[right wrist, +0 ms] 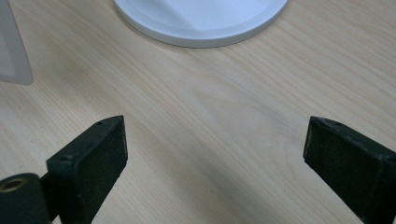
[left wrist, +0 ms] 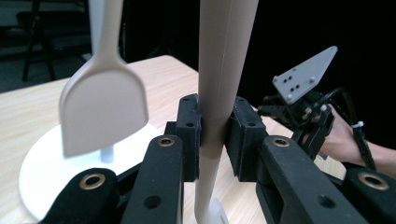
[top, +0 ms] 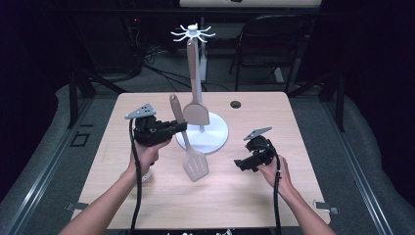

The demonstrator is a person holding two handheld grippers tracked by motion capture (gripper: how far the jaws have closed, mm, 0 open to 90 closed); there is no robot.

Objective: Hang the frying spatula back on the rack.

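Left gripper [left wrist: 215, 133] clamped on the slotted spatula's [top: 195, 165] handle, lifted beside the hook stand [top: 201, 138]; right gripper [right wrist: 215, 154] agape, empty; next, raise handle to a hook.

I'm seeing my right gripper [right wrist: 215, 154] hanging with jaws spread wide over bare wooden table [right wrist: 210, 107], the white round base [right wrist: 201, 21] lying just ahead.

Left gripper [top: 182, 126] raised, level, fingers [left wrist: 189, 135] clamped. Right gripper [top: 238, 164] low, angled down, fingers [right wrist: 100, 154] wide apart.
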